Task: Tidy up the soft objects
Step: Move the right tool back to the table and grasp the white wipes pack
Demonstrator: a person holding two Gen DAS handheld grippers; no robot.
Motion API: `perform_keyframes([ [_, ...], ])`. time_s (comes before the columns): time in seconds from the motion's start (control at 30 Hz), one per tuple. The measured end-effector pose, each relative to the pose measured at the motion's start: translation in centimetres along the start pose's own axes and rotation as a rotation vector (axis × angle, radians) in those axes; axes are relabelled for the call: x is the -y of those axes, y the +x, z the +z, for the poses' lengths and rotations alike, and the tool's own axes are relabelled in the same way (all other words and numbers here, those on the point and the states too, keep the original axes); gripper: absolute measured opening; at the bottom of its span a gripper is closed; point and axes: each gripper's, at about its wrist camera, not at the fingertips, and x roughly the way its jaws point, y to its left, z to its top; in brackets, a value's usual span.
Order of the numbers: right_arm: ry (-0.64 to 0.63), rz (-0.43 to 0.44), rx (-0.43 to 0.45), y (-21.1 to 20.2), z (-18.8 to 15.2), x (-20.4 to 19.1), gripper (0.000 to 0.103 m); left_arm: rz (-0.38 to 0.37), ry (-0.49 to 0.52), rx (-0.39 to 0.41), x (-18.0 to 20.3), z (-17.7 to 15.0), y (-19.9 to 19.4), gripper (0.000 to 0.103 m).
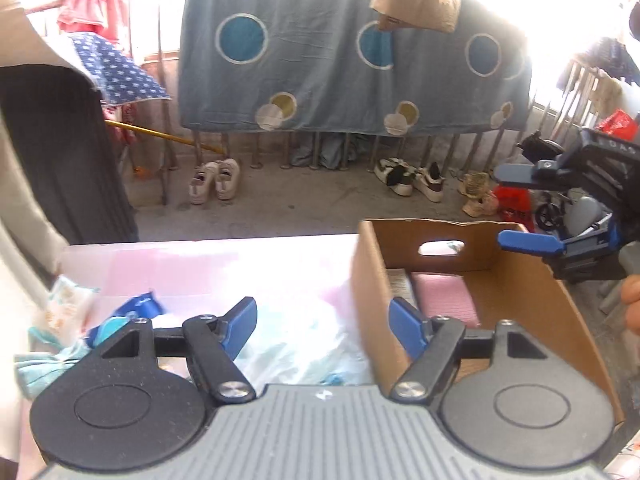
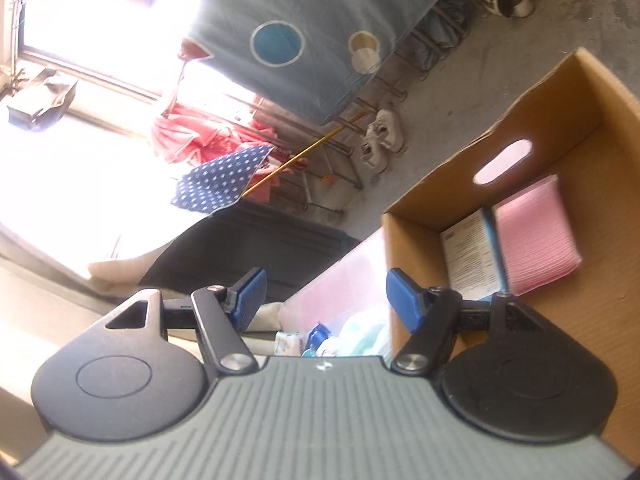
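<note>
A brown cardboard box (image 1: 516,292) stands at the right of a pink-topped table (image 1: 224,268). Inside it lie a pink ribbed cloth (image 1: 444,300) and a white printed pack (image 2: 472,256); the same pink ribbed cloth (image 2: 536,236) shows in the right wrist view. My left gripper (image 1: 324,326) hangs open above the table and the box's left wall, nothing between its fingers. Soft packets (image 1: 68,304) and pale plastic-wrapped items (image 1: 304,344) lie on the table below it. My right gripper (image 1: 520,206) is open over the box's far right corner, empty; in its own view the right gripper (image 2: 326,300) is tilted.
A blue spotted blanket (image 1: 352,60) hangs on a railing behind the table. Shoes (image 1: 216,180) sit on the concrete floor below it. A person in a dark skirt (image 1: 60,152) stands at the left. A red bag and clutter (image 1: 516,200) lie at the right.
</note>
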Motion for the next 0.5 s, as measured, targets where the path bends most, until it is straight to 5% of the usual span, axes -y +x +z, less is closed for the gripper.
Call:
perform_keyframes([
  [0.27,-0.088,0.106,-0.206,11.7,-7.4,-9.0,0.065,0.379,-0.178,0.038,-14.7,-4.7,-4.6,0.076],
  [0.5,-0.129,0.091,-0.43,29.5,-14.9,-13.4,0.048,0.561,-0.318,0.072,-24.9,-9.5,-7.6,0.076],
])
